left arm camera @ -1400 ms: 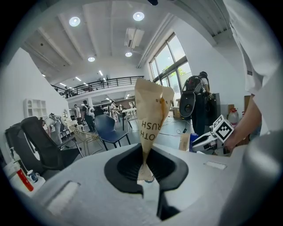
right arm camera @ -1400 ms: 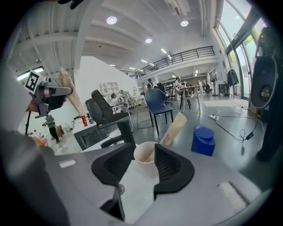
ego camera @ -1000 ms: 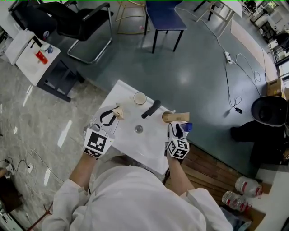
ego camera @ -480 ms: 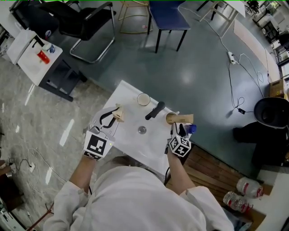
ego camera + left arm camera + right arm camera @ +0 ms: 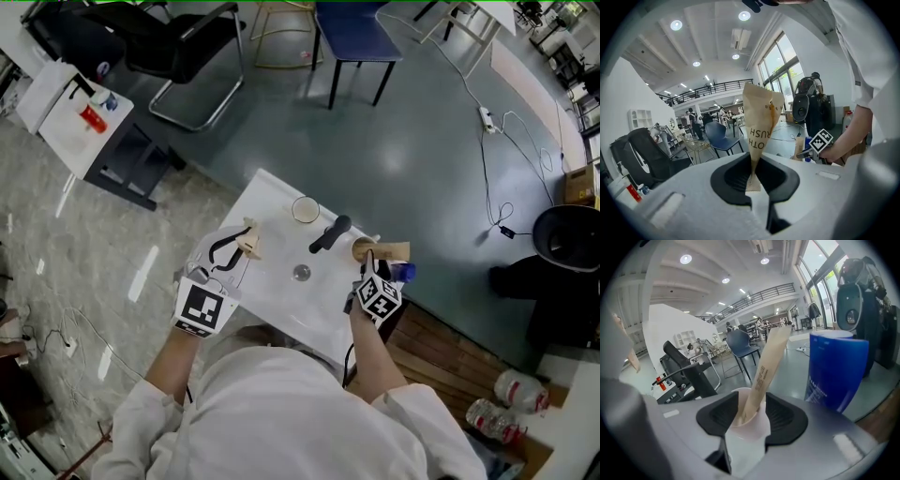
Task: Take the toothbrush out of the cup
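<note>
A pale cup (image 5: 743,430) with a paper-wrapped toothbrush (image 5: 766,366) leaning out of it sits between the jaws of my right gripper (image 5: 752,401), whose pads lie against the cup's two sides. In the head view this cup (image 5: 361,249) stands near the table's right edge, the toothbrush (image 5: 394,251) pointing right, with my right gripper (image 5: 369,267) just behind it. My left gripper (image 5: 753,161) is shut on a brown paper toothbrush wrapper (image 5: 759,117) that stands upright above the jaws. In the head view my left gripper (image 5: 232,249) hovers over the table's left part.
A blue cup (image 5: 836,366) stands right of the held cup, at the table's corner (image 5: 404,273). A second pale cup (image 5: 305,209), a black handle-like object (image 5: 330,234) and a small round clear thing (image 5: 301,273) lie on the white table (image 5: 281,305). Chairs stand beyond.
My right gripper has moved forward and down toward the cup, so its jaws now flank it. The left gripper with the wrapper has stayed in place.
</note>
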A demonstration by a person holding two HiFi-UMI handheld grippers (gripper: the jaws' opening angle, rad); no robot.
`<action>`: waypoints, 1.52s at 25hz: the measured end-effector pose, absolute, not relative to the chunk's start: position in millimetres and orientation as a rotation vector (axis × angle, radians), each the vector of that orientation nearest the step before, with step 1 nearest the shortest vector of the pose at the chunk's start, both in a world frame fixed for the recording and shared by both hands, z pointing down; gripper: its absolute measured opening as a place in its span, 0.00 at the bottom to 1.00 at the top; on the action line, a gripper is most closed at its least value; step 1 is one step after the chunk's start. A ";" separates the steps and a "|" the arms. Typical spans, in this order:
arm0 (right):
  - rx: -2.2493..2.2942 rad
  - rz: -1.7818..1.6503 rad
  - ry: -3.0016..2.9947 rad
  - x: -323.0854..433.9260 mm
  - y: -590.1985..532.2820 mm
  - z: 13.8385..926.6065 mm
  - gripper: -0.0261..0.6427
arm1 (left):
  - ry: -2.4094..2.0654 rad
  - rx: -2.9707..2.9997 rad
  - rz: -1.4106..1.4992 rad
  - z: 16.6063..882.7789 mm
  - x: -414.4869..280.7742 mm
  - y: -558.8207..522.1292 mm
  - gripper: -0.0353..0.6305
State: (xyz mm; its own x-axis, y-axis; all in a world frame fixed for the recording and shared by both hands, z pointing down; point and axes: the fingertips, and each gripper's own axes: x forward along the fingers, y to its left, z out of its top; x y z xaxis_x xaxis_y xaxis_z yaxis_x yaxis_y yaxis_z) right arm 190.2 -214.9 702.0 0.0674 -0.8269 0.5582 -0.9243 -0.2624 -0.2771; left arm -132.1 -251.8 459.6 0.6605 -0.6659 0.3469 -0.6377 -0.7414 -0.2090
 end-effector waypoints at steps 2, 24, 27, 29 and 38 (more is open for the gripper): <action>2.197 0.967 -1.792 192.4 -218.6 703.8 0.29 | 1.101 -2.804 -0.629 461.1 -134.0 -252.3 0.10; 2.151 0.740 -1.842 183.9 -244.2 690.2 0.10 | 1.118 -2.823 -0.670 475.0 -145.7 -252.1 0.10; 2.119 0.705 -1.879 177.0 -244.7 685.5 0.10 | 1.115 -2.827 -0.662 475.2 -142.5 -252.1 0.10; 2.098 0.678 -1.904 172.6 -245.0 681.4 0.10 | 1.111 -2.830 -0.659 475.8 -140.5 -252.3 0.10; 1.994 0.467 -2.017 154.1 -241.2 641.2 0.10 | 1.090 -2.846 -0.635 474.8 -129.0 -251.6 0.10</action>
